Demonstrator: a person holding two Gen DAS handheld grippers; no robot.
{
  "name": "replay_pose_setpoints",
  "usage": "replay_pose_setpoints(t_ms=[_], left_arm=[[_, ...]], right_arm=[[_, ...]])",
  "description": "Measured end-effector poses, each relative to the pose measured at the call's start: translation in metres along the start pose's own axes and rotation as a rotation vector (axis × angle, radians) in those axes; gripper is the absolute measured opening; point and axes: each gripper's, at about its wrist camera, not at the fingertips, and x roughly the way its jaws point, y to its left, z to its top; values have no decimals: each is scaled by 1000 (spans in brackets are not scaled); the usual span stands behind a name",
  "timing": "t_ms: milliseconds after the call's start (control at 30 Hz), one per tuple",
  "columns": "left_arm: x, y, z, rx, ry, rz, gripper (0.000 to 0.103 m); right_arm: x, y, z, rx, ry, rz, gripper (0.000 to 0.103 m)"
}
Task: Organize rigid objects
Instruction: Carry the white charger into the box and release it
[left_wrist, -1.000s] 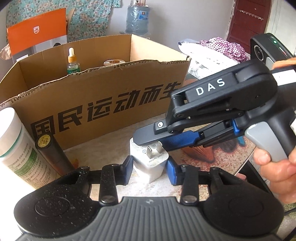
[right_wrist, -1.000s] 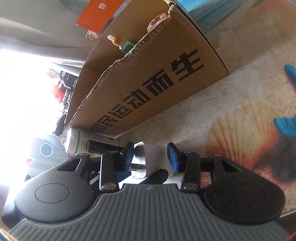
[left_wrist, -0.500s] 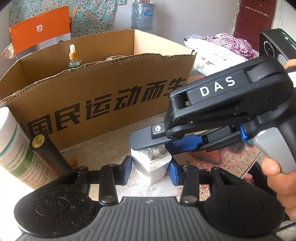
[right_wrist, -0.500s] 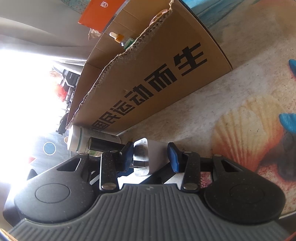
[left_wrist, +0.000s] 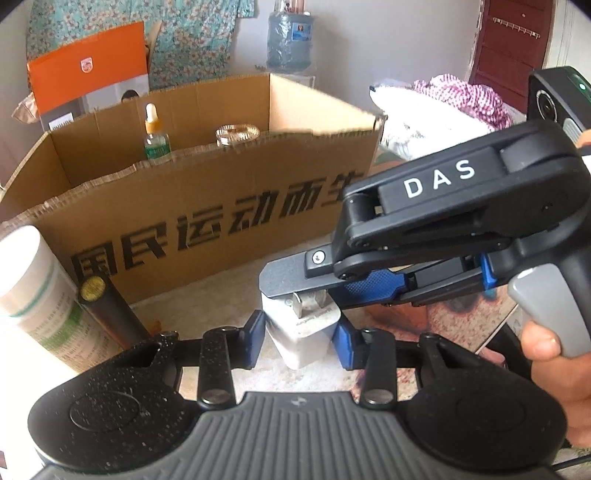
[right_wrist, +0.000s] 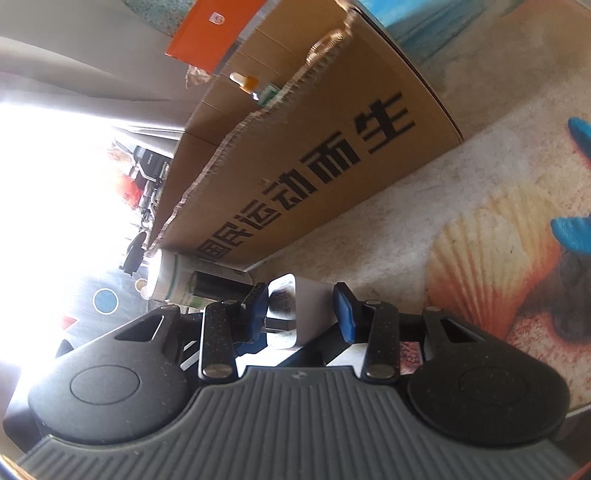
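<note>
A white charger plug (left_wrist: 303, 332) with metal prongs stands just in front of the cardboard box (left_wrist: 221, 206). My left gripper (left_wrist: 299, 341) is shut on its lower body, a blue pad against each side. My right gripper (left_wrist: 321, 286) reaches in from the right, rolled on its side, and is shut on the charger's upper part near the prongs. In the right wrist view the charger (right_wrist: 310, 306) sits between the pads of the right gripper (right_wrist: 301, 314), with the box (right_wrist: 314, 155) beyond. Whether the charger rests on the table is hidden.
Inside the box stand a dropper bottle (left_wrist: 157, 136) and a gold coiled piece (left_wrist: 236, 133). A white bottle (left_wrist: 40, 295) and a black cylinder (left_wrist: 110, 314) stand left of the charger. The shell-print table mat (right_wrist: 480, 258) lies to the right. A hand (left_wrist: 546, 350) holds the right gripper.
The left wrist view has tipped up a little, showing more of the box's inside. Both grippers stay closed around the charger, which has barely shifted.
</note>
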Motion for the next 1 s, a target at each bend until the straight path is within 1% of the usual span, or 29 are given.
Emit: replay_pose_setpoints(t_ms=[133, 267, 367, 500, 600, 733, 867, 1000], left_arm=[[-24, 4, 13, 2, -57, 14, 40], [-51, 11, 37, 6, -137, 42, 40], [-62, 22, 61, -5, -186, 61, 40], [-59, 41, 98, -38, -199, 70, 40], [-41, 62, 124, -84, -162, 62, 40], [-8, 88, 149, -145, -68, 53, 40], [35, 115, 162, -215, 53, 34, 39], [65, 130, 166, -242, 150, 49, 39]], right_arm=[[-15, 21, 5, -41, -31, 29, 38], [-30, 55, 20, -115, -75, 73, 39], [-36, 82, 39, -184, -97, 104, 39], [-29, 110, 74, -258, -104, 113, 39], [-13, 120, 105, -278, -83, 103, 39], [26, 123, 144, -269, -25, 67, 39], [67, 107, 173, -217, 53, 19, 39], [105, 85, 190, -143, 130, -6, 39]])
